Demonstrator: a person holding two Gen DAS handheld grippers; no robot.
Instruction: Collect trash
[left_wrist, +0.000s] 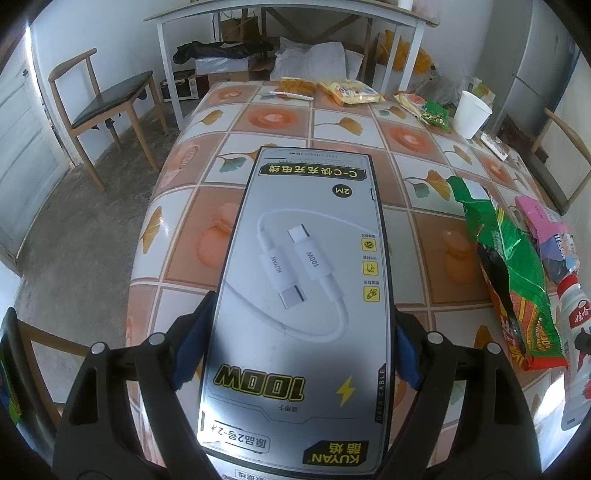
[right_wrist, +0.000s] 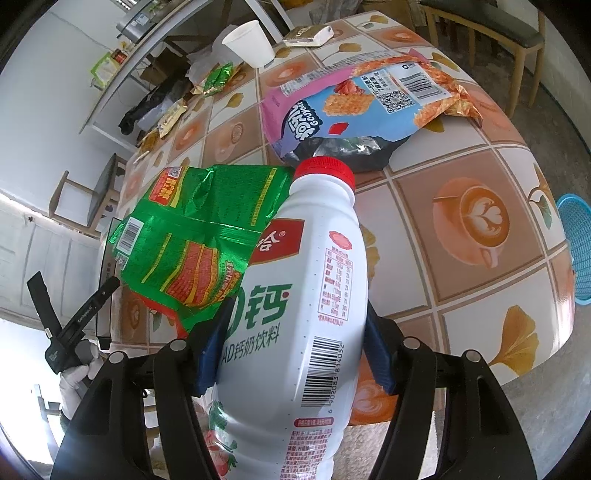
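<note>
My left gripper (left_wrist: 295, 354) is shut on a flat grey cable box (left_wrist: 299, 295) with black edges, its blue pads pressing both long sides above the tiled tablecloth (left_wrist: 332, 125). In the right wrist view my right gripper (right_wrist: 291, 354) is shut on a white milk-drink bottle (right_wrist: 303, 295) with a red cap, held lengthwise over the table. A crumpled green snack bag (right_wrist: 192, 243) lies just left of the bottle; that green snack bag (left_wrist: 513, 273) and the bottle (left_wrist: 576, 332) also show at the right edge of the left wrist view.
A pink-and-blue snack bag (right_wrist: 354, 103), a white paper cup (right_wrist: 251, 40) and several small wrappers (left_wrist: 351, 90) lie on the table. A blue basket (right_wrist: 580, 251) stands beyond the table's right edge. Wooden chairs (left_wrist: 107, 107) stand around it. A gloved hand (right_wrist: 77, 373) holds the left gripper.
</note>
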